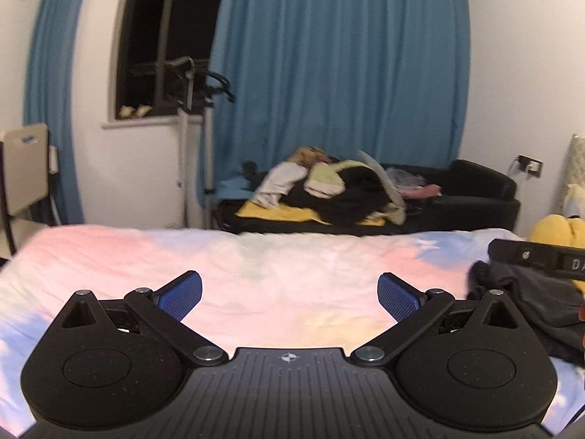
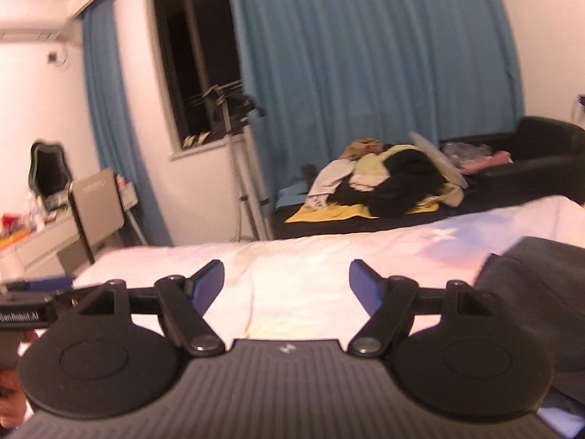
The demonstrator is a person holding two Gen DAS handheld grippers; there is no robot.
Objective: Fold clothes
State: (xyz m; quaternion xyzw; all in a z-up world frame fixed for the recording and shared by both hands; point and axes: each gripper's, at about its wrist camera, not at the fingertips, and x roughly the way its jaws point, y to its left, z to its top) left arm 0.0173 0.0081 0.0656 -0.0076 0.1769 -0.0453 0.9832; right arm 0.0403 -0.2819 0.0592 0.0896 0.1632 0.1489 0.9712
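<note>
Left claw [image 1: 289, 298] spread wide, empty, over pastel bedsheet [image 1: 256, 267]; right claw [image 2: 286, 287] likewise; dark garment [image 2: 533, 292] beside.

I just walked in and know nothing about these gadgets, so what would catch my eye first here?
Probably the tall blue curtains across the back wall, beside a dark window. Below them, a jumbled heap of clothes lies on a black sofa. Up close, blue-padded fingers stand wide apart over a pastel pink-and-blue bedsheet, with a dark grey garment lying at its right.
</note>
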